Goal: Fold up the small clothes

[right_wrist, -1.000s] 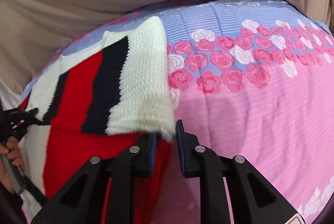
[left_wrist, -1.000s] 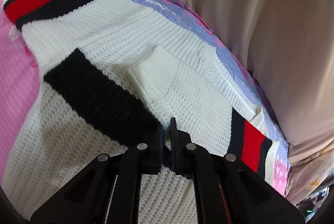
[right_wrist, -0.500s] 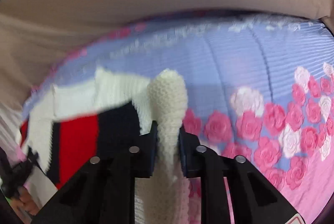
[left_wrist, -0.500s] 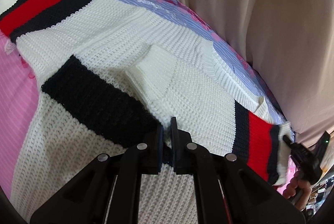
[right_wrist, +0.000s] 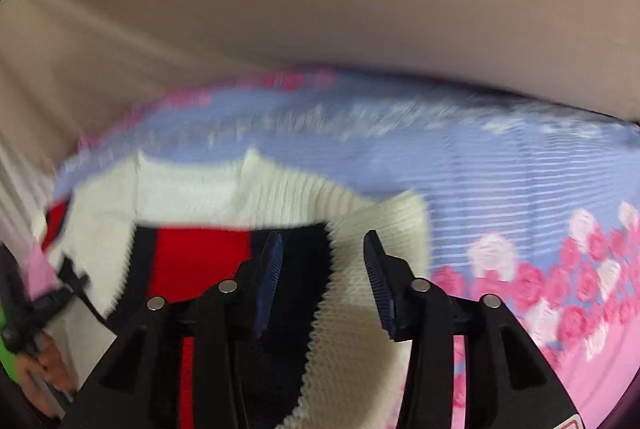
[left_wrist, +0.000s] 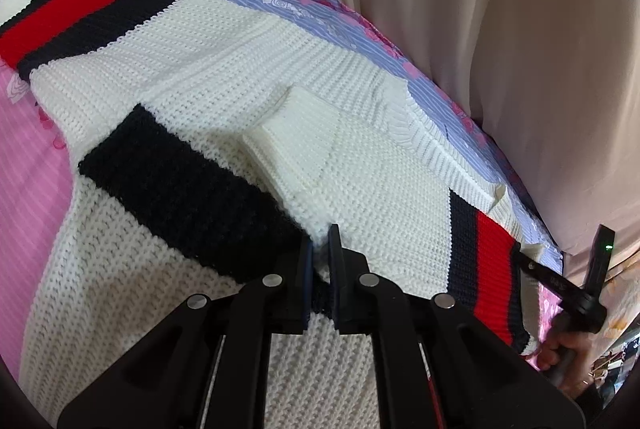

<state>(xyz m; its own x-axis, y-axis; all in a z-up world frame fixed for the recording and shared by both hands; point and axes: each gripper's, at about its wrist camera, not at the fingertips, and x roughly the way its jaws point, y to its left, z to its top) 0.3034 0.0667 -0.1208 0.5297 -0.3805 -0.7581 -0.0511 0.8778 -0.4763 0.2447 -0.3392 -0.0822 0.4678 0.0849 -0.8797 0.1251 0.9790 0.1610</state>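
Note:
A white knit sweater [left_wrist: 224, 69] with black and red bands lies on a pink and blue floral bedsheet [left_wrist: 24, 165]. My left gripper [left_wrist: 320, 249] is shut on a fold of the sweater where the black band meets the white knit. In the left wrist view the right gripper [left_wrist: 524, 261] sits at the red-banded sleeve cuff [left_wrist: 492, 261], folded in over the body. In the blurred right wrist view my right gripper [right_wrist: 324, 249] is open, its jaws apart above the folded striped sleeve [right_wrist: 200, 261].
A beige curtain [left_wrist: 480, 9] hangs along the far edge of the bed. Rose-printed sheet [right_wrist: 540, 269] stretches to the right of the sweater. The person's hand [left_wrist: 560, 353] holds the right gripper at the lower right.
My right gripper carried the striped sleeve up and across onto the sweater body, then opened and let it go. My left gripper stayed shut on its fold and hardly moved.

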